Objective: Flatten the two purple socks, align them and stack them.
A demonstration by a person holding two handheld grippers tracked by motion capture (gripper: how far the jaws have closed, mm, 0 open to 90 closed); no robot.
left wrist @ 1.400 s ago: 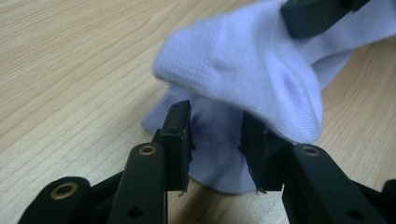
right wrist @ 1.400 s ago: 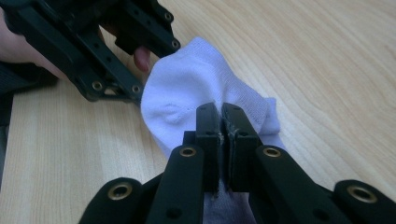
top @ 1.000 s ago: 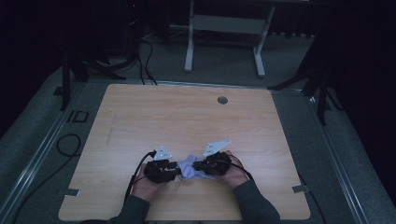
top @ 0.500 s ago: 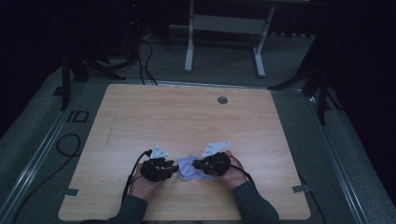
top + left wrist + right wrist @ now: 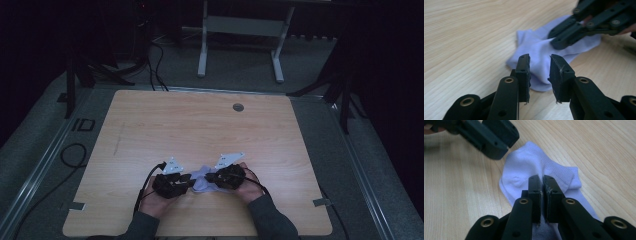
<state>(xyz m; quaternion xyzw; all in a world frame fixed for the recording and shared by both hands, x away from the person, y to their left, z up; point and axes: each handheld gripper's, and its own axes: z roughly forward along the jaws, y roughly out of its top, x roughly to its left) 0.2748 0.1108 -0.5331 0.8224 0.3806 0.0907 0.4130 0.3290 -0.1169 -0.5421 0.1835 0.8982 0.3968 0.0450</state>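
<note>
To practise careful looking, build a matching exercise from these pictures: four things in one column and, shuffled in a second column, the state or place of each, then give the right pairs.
Column 1
1. left gripper
2. right gripper
3. sock
4. round hole

Column 2
A. pale, lying crumpled on the wooden table
B. jaws pinched shut on the cloth
C. in the tabletop near its far edge
D. jaws apart, just been closing, an edge of cloth between them

Pairs: 1-D, 2-B, 3-A, 4-C
</note>
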